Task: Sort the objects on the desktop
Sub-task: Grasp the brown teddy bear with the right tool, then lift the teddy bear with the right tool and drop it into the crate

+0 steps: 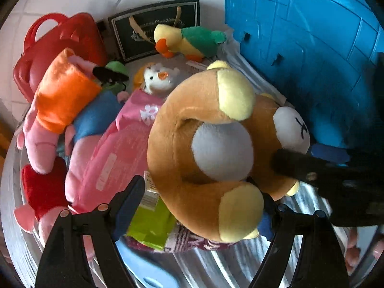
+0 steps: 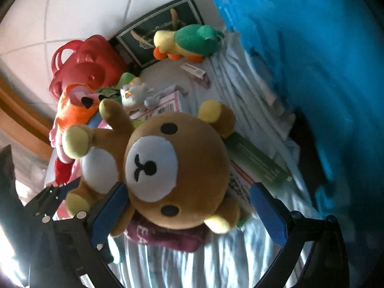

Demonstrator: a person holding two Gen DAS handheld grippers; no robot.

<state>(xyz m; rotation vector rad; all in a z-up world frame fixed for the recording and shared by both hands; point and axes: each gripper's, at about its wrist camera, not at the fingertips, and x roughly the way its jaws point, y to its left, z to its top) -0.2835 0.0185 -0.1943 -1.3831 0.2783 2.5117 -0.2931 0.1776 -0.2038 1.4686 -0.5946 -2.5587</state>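
A brown plush bear with a white belly and yellow paws fills the middle of both views; in the right wrist view its face looks at the camera. My left gripper stands wide around the bear's lower body, its fingers at either side. My right gripper is open around the bear's head, with the left pad touching the head and the right pad apart from it. Whether the left jaws press on the bear I cannot tell.
A blue plastic crate stands at the right. A green and yellow duck plush, a dark bag, a red case, pink plush toys, a pink packet and a green packet lie on the striped cloth.
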